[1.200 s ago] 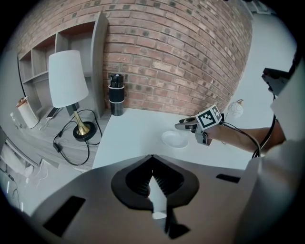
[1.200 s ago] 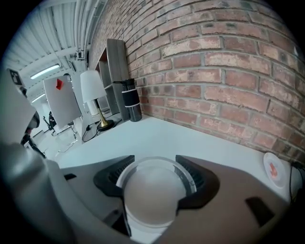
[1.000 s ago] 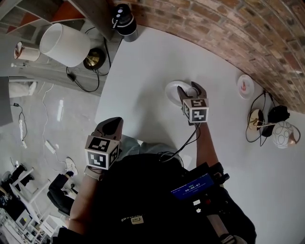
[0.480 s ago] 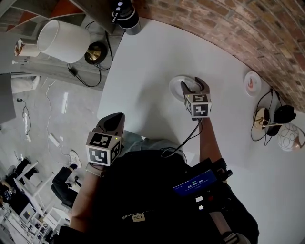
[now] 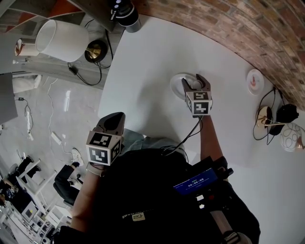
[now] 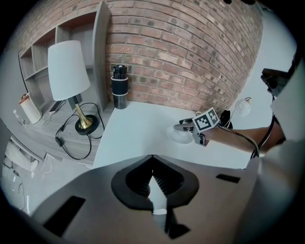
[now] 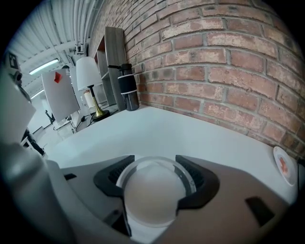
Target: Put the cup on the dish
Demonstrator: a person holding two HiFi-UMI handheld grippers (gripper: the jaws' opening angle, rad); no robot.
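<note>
In the head view a white cup sits between the jaws of my right gripper, directly over a white dish on the white table. Whether the cup touches the dish I cannot tell. In the right gripper view the cup fills the gap of the right gripper, and both pads press on its sides. My left gripper hangs near the table's front edge, well away from the dish. Its jaws are together around nothing, as the left gripper shows in its own view.
A black tumbler stands at the table's far corner. A white-shaded lamp stands on a lower shelf to the left. A small plate with a red mark lies by the brick wall, with cables and a round ornament to the right.
My right gripper has sunk a little with the cup over the dish. The left gripper has kept still.
</note>
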